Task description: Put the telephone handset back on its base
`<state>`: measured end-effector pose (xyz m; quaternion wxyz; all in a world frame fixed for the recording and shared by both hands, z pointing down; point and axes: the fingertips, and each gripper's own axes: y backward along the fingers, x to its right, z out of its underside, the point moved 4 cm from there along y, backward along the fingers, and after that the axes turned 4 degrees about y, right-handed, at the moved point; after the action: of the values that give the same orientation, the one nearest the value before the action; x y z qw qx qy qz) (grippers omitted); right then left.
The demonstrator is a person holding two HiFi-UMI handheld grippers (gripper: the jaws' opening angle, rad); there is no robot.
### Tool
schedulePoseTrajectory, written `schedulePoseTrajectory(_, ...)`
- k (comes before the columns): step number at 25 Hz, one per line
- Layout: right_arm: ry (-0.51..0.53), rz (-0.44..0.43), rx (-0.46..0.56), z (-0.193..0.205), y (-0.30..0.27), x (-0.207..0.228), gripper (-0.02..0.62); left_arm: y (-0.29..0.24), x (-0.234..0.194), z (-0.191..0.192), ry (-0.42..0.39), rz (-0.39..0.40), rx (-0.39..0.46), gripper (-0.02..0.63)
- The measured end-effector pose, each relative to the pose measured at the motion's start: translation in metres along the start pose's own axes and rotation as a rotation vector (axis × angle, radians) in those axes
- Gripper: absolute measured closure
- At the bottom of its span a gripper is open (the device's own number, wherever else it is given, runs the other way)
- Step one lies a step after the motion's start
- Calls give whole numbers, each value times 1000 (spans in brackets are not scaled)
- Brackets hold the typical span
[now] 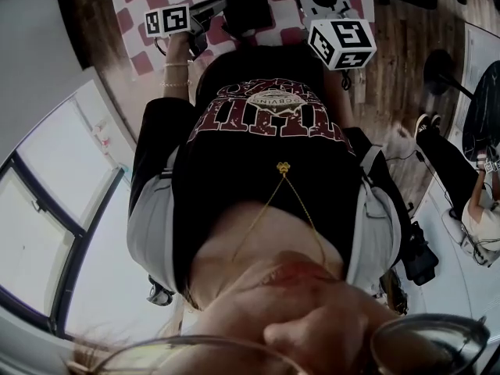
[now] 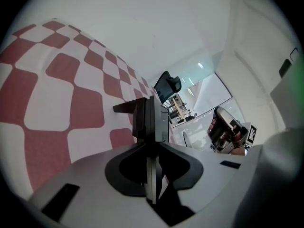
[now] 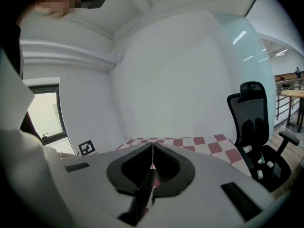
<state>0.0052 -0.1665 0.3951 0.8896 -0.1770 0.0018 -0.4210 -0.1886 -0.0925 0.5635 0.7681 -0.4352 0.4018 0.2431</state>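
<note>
Cloth: red-and-white checked, laid flat; seen below and ahead of both grippers.
Cloth edges: in the right gripper view the far edge is met by a white wall; a black chair is set just beside the right edge.
Open room: bare checks are shown to the left of the left gripper. In the head view wood floor is seen to the right of the cloth and a window at the left.
Left gripper: jaws are set narrow, with the pads together or all but. Nothing is seen between them.
Right gripper: jaws are closed to a thin seam and nothing is held. It is pointed across the cloth toward the wall, well apart from the left gripper.
Handset: not made out in any view. Its place, long axis and heading cannot be told.
Shape: dark, on the cloth between the two grippers. It is cut by the top edge of the head view, and what it is cannot be told.
Person: the middle of the head view is filled by a black printed shirt.
Second person: seen at the right edge of the head view, well apart from the cloth.
</note>
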Motion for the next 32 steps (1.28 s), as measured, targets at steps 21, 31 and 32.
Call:
schedulePoseTrajectory(21, -22, 67, -13, 8, 11, -16, 575, -6, -7, 1, -27, 22, -14, 518)
schedulePoseTrajectory(31, -33, 99, -15, 12, 9, -32, 575, -6, -3, 1, -88, -27, 16, 518)
schedulePoseTrajectory(32, -34, 103, -15, 13, 8, -34, 575, -6, -3, 1, -104, -43, 20, 518)
